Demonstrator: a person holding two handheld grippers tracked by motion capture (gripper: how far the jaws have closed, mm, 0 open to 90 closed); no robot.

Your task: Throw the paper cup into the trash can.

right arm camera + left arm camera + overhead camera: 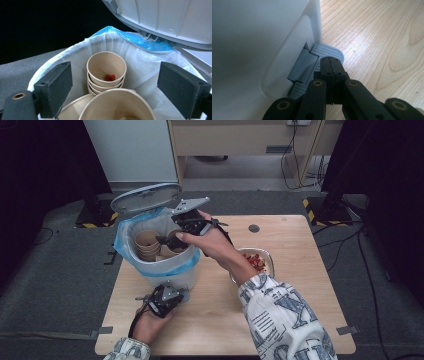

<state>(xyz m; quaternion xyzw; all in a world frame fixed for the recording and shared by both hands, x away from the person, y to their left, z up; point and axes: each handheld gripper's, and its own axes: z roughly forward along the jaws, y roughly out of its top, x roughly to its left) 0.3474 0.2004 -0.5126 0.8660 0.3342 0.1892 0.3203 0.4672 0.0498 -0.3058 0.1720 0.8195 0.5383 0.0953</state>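
Note:
A white pedal bin with a blue liner stands on the table's left part, its grey lid raised. In it stands a stack of brown paper cups; the top one holds a few red bits. Another cup lies closer, below my right gripper, which hangs open over the bin's mouth and touches nothing. My left gripper is shut, its tips resting on the grey foot pedal at the bin's base.
A metal bowl with red food scraps sits to the right of the bin, partly behind my right forearm. The wooden table has bare surface on its right and front. Dark stands and cables are on the floor beyond.

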